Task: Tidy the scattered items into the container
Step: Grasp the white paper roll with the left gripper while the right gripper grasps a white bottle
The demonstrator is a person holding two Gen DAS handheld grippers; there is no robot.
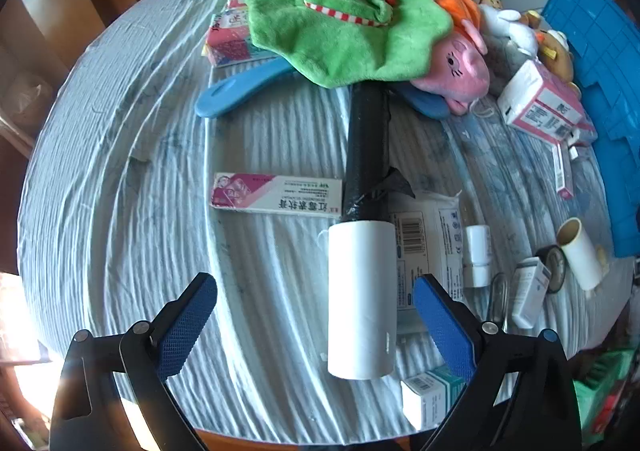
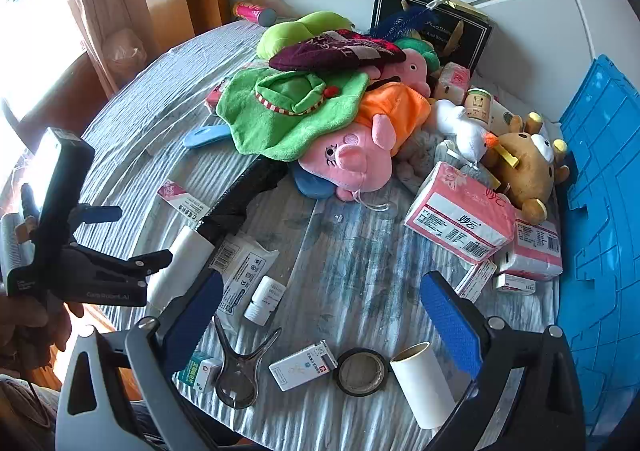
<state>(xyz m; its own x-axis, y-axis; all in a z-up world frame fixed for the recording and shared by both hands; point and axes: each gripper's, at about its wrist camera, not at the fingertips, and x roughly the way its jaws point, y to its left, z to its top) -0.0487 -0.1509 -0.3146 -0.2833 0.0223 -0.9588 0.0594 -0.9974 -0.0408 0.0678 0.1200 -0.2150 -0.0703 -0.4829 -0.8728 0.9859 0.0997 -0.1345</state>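
Left wrist view: left gripper (image 1: 316, 327) spread wide astride the lint roller (image 1: 362, 303), approach step; next, clamp it. Right gripper (image 2: 320, 327) unclenched too.

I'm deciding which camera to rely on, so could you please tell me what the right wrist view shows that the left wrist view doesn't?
Only the right wrist view shows the left claw from outside, the clear clip whole and the black box. Only the left wrist view shows the full length of the lint roller, lying between the open left claw's pads. Both show the toy pile, the blue crate, the tape ring and the empty tube.
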